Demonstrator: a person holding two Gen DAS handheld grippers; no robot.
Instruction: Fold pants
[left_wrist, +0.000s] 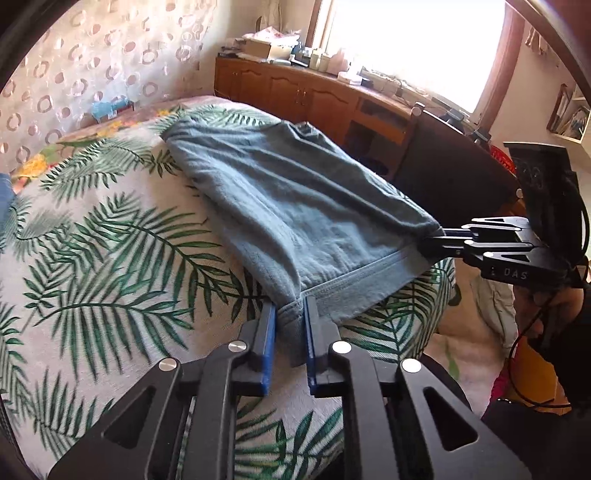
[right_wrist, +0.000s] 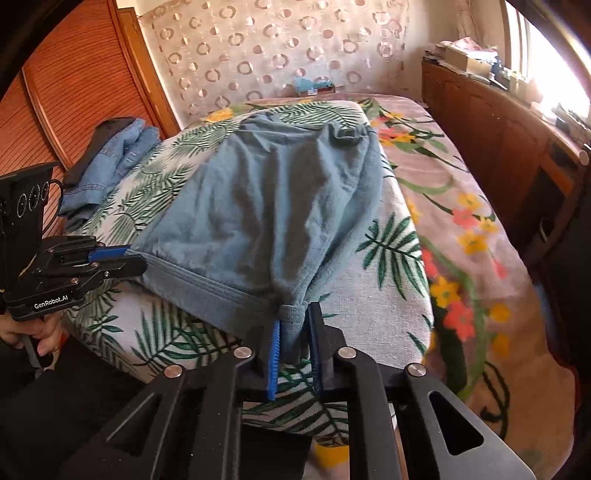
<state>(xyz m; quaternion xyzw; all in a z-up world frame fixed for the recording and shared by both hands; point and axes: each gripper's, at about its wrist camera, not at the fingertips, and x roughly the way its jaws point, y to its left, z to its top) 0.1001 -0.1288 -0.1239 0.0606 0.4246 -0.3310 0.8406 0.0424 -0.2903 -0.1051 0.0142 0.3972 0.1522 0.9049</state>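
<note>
Denim heap (right_wrist: 110, 166) beside pants (right_wrist: 266, 206)

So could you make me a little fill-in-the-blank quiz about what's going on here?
1. The left gripper and right gripper each pinch the ___ band of the blue-grey pants.
2. The pants lie on a blanket printed with green ___.
3. A folded ___ garment lies beyond the pants.

Missing words: waist; palm leaves; denim
</note>
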